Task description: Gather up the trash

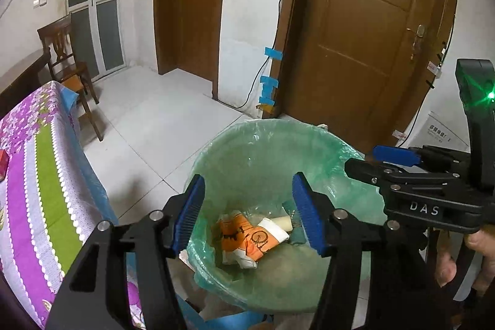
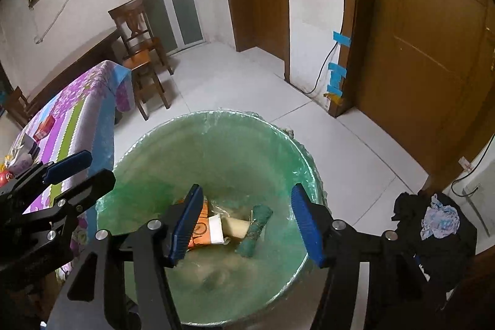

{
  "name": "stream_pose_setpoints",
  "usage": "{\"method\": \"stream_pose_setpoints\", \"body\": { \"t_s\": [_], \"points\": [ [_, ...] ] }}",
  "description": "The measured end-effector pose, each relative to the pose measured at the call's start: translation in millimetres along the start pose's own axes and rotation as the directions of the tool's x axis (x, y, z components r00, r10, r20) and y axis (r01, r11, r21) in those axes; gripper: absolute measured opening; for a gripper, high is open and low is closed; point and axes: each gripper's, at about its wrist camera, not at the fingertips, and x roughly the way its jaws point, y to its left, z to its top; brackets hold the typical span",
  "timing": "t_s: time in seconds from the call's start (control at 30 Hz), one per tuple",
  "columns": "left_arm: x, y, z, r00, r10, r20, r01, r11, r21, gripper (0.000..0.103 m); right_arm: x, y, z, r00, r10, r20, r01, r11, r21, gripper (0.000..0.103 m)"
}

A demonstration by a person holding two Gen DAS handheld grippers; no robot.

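Observation:
A trash bin lined with a green plastic bag [image 1: 263, 150] [image 2: 216, 144] stands on the floor beside the table. At its bottom lie an orange and white wrapper [image 1: 247, 240] [image 2: 204, 228], a cream tube [image 2: 236, 226] and a rolled green piece [image 2: 255, 228]. My left gripper [image 1: 249, 214] is open and empty above the bin; it also shows in the right wrist view [image 2: 82, 172]. My right gripper [image 2: 247, 221] is open and empty above the bin; it also shows in the left wrist view [image 1: 374, 160].
A table with a purple and green flowered cloth [image 1: 40, 190] [image 2: 71, 119] stands left of the bin, with a red box [image 2: 45, 126] on it. A wooden chair [image 1: 71, 73] stands behind it. Brown doors [image 1: 365, 36] lie ahead. Dark cloth [image 2: 433, 231] sits at right.

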Motion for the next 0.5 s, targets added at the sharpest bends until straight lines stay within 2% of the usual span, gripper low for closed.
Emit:
{"method": "stream_pose_setpoints", "body": {
  "t_s": [0.23,0.37,0.5],
  "points": [
    [-13.0,9.4,-3.0,0.999,0.033,0.022,-0.033,0.999,0.005,0.065,-28.5,22.6,-4.6,0.998,0.002,0.065,0.002,0.999,-0.050,0.064],
    [-23.2,18.1,-4.6,0.998,0.045,0.037,-0.045,0.999,-0.006,0.071,-39.1,34.7,-6.7,0.996,0.012,0.085,-0.007,0.998,-0.066,0.072],
    [-43.1,28.7,-8.4,0.996,0.064,0.059,-0.064,0.998,-0.004,0.083,-54.3,46.4,-6.7,0.991,0.034,0.129,-0.025,0.997,-0.071,0.083]
  ]
}}
